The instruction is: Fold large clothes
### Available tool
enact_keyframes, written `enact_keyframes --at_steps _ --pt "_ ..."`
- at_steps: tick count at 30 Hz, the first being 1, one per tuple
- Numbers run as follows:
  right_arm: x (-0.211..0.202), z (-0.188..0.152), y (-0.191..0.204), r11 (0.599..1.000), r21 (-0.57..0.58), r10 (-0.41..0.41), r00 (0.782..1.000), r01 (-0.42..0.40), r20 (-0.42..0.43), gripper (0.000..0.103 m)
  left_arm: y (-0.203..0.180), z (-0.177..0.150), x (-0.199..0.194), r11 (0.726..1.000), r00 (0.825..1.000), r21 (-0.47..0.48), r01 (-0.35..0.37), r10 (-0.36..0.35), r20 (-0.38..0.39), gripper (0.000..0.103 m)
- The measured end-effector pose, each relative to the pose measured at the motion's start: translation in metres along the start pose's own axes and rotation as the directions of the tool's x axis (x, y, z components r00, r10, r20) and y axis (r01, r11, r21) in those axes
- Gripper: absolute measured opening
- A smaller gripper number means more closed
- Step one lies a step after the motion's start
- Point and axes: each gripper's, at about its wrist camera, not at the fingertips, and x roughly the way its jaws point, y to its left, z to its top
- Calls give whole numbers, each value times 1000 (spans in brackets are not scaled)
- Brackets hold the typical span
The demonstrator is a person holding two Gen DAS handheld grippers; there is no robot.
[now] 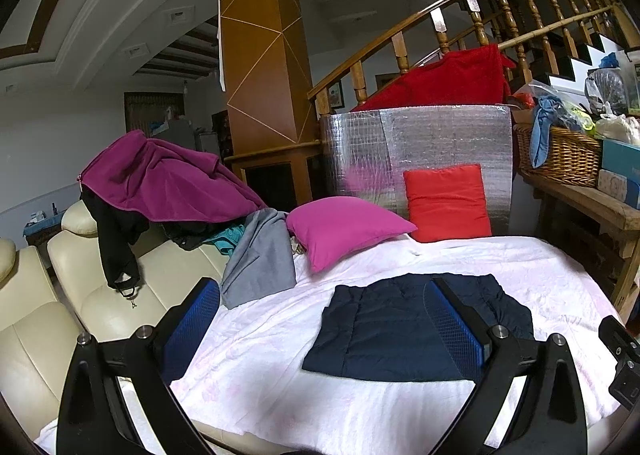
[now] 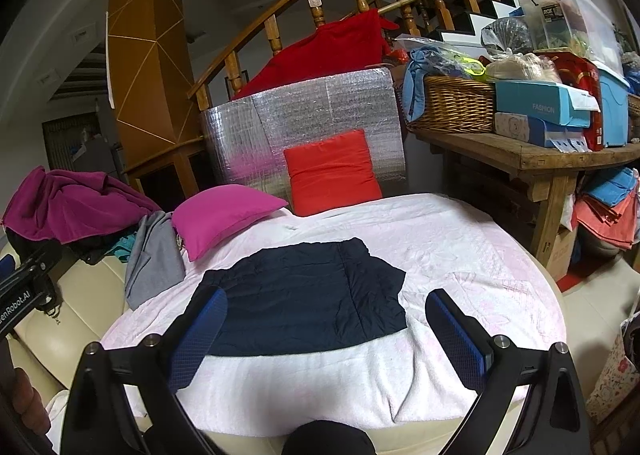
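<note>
Two grippers hang above a pale pink blanket [image 2: 460,255], both with jaws spread wide and nothing between them. The left gripper [image 1: 324,331] sits over the blanket's near left part, close to the cream sofa [image 1: 36,335]; the right gripper [image 2: 324,335] is nearer the blanket's front edge. The navy garment [image 2: 304,295] lies flat and already folded into a rough rectangle in the middle of the blanket, its near edge straight, its far right corner sticking out a little past the fold. Bare blanket runs all round it, widest to the right and at the front. Behind it a magenta pillow [image 2: 220,215] and a red cushion [image 2: 332,171] lean near the far edge, the cushion against a silver foil board [image 2: 304,111]. A grey garment [image 2: 154,259] drapes over the blanket's left edge, beside a purple fleece [image 1: 168,179] heaped on the sofa back. On the right a wooden bench [image 2: 520,155] with a wicker basket [image 2: 456,103] stands just off the blanket
</note>
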Motion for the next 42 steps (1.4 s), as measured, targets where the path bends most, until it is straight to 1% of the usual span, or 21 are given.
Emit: enact_keyframes --at_steps 15,20,25,32,42 --pt "6 -2 9 1000 -26 -2 1000 1 -17 101 4 -4 7 1000 1000 -7 -4 4 -11 101" --pt "15 1 15 999 -34 -1 1000 0 -29 101 8 -3 15 1000 1000 -14 -13 13 -18 101" --pt "31 6 24 999 -53 -5 999 2 -40 101 14 -4 30 999 999 -30 -19 18 -40 101" --pt "53 14 34 998 -56 -6 999 4 -44 101 17 -2 53 999 998 -30 -24 22 -65 101" --pt "102 28 50 998 -59 3 998 -7 -70 101 17 -1 96 999 994 -36 -35 31 -107 101"
